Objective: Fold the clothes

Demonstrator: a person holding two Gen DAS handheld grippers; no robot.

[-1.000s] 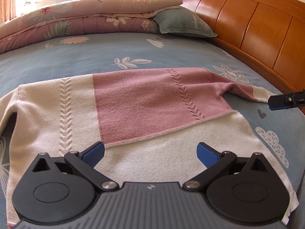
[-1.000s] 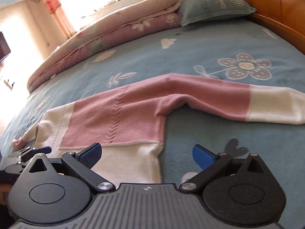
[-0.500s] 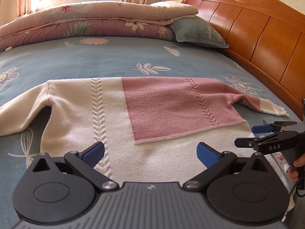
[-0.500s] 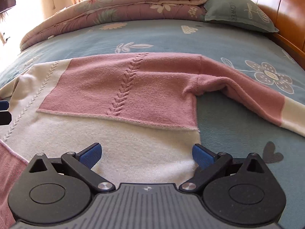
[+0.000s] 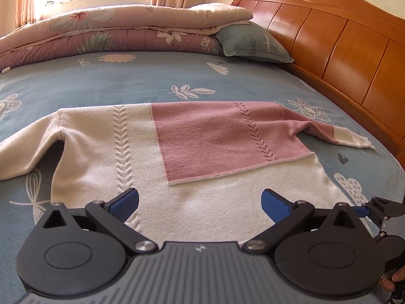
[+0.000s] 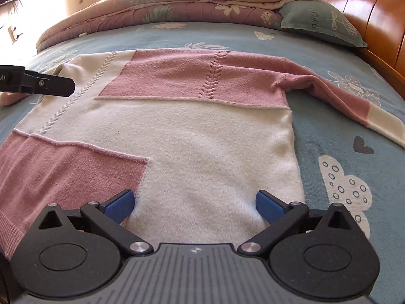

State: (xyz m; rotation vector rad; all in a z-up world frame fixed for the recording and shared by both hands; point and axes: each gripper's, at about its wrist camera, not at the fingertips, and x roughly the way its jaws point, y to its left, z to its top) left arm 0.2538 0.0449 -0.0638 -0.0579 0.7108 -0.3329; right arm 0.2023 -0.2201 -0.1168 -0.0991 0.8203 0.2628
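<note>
A cream and pink knit sweater (image 5: 202, 157) lies flat on the bed, sleeves spread to both sides; it also shows in the right wrist view (image 6: 192, 131). My left gripper (image 5: 200, 204) is open and empty, hovering over the sweater's cream lower part. My right gripper (image 6: 195, 204) is open and empty over the cream hem area near the sweater's right side. The right sleeve (image 6: 354, 98) stretches toward the headboard. The left gripper's finger (image 6: 43, 84) shows at the left edge of the right wrist view, and the right gripper (image 5: 374, 209) shows at the right edge of the left wrist view.
The bed has a blue floral sheet (image 5: 126, 81). A folded quilt (image 5: 114, 33) and a grey-green pillow (image 5: 250, 43) lie at the far end. A wooden headboard (image 5: 341, 50) runs along the right side.
Both grippers have pulled back toward the sweater's hem, so more of the sweater shows. The right gripper swung left from the sleeve to the body. Both stay open.
</note>
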